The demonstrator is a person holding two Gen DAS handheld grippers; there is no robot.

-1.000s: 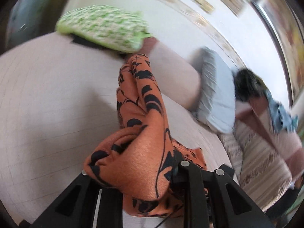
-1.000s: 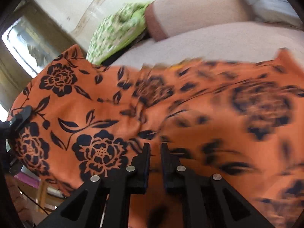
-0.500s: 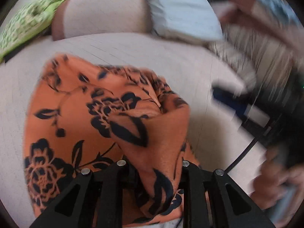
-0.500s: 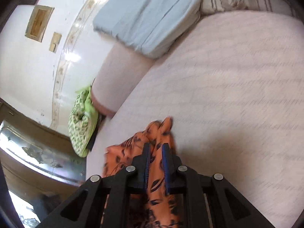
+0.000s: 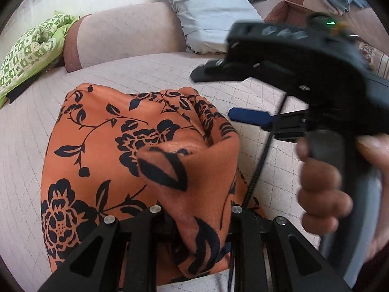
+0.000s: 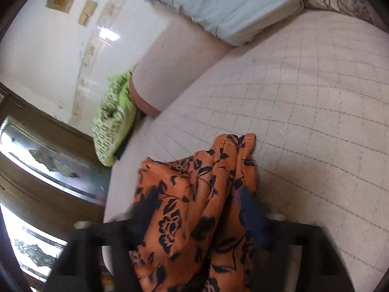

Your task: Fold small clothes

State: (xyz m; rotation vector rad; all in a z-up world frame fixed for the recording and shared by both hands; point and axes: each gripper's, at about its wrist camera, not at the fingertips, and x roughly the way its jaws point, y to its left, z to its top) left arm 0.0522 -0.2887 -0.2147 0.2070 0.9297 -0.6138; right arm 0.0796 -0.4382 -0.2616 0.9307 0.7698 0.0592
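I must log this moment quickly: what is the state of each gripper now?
Left gripper: shut on the orange floral garment.
Right gripper: jaws have just been opening; open, garment lying loose between them.

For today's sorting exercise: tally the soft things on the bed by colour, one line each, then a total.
Orange garment: 1
Green cushion: 1
Blue pillow: 1
Pink bolster: 1
Total: 4
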